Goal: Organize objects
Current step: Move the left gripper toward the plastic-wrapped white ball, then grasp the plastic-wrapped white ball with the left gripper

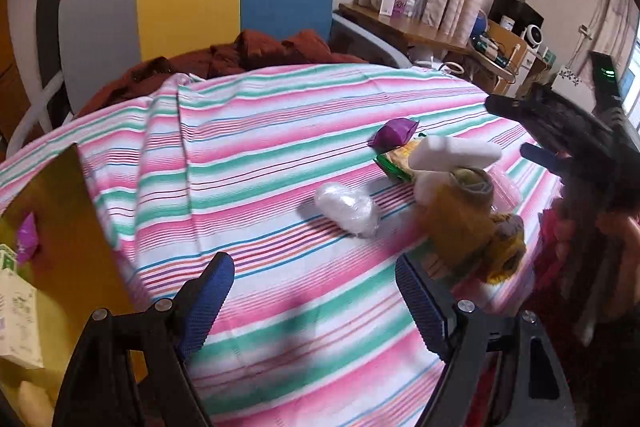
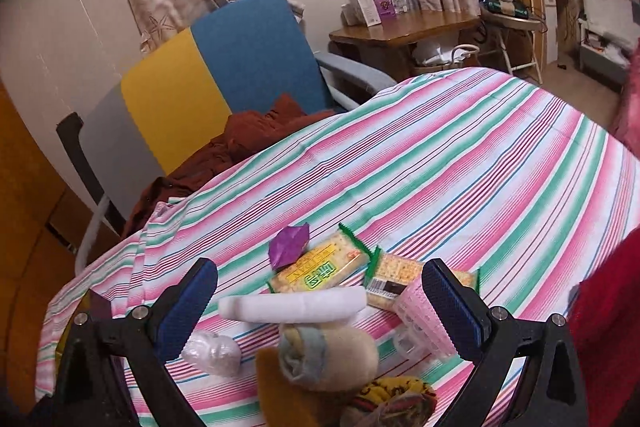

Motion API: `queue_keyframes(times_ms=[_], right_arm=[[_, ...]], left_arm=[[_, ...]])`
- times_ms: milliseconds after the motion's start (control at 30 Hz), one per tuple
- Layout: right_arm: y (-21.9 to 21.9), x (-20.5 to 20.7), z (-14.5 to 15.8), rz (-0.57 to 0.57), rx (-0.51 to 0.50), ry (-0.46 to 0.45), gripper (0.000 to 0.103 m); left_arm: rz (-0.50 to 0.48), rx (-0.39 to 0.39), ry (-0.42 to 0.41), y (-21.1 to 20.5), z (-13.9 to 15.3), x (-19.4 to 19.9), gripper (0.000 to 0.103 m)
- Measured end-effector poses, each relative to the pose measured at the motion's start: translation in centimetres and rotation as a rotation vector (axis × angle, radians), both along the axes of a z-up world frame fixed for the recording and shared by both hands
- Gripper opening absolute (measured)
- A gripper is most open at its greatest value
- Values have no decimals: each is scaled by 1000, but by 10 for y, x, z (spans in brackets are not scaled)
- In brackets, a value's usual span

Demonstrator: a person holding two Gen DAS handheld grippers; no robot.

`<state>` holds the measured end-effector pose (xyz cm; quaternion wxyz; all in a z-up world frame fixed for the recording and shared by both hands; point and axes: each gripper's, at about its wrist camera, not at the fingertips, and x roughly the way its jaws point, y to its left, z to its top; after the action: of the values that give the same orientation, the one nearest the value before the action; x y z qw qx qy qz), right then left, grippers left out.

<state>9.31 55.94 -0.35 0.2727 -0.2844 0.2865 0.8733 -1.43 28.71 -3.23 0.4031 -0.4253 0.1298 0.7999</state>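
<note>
The counter (image 2: 460, 163), under a striped cloth, carries a loose cluster of items well apart from the yellow box (image 1: 76, 227) at its left edge, where a purple packet already lies. Both claws stand wide and empty: the left claw (image 1: 316, 303) hovers short of the clear-wrapped bundle (image 1: 348, 209), the right claw (image 2: 320, 307) over the white foam bar (image 2: 294, 305) and rolled socks (image 2: 326, 357). Cracker packets (image 2: 320, 269), a pink basket (image 2: 420, 311) and a purple packet (image 2: 289, 245) lie just beyond. Judged best practice: take the isolated bundle first, straddling it squarely before closing, lest neighbours be dragged along.
</note>
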Motion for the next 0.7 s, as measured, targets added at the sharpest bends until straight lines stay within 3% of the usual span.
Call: queue_keyframes(times_ms=[133,267,533,633,700], right_arm=[[1,1,-3,5,-29,13,103],[1,1,-2,6,-29,24,103],[6,0,-5,4,-60,32,103],[8,1,-6,-6,-71,34,103],[8,1,-7,-7,-77,33,103]], left_arm=[[3,6,-89,23,-17,-10,83],[34,-3,-126,44,-33,-21,79],[154,26,-292,72,-60,-58,79],[162,0,-262,81,-70,-65,72],[122,-15,-199,83,-69,-63,66]])
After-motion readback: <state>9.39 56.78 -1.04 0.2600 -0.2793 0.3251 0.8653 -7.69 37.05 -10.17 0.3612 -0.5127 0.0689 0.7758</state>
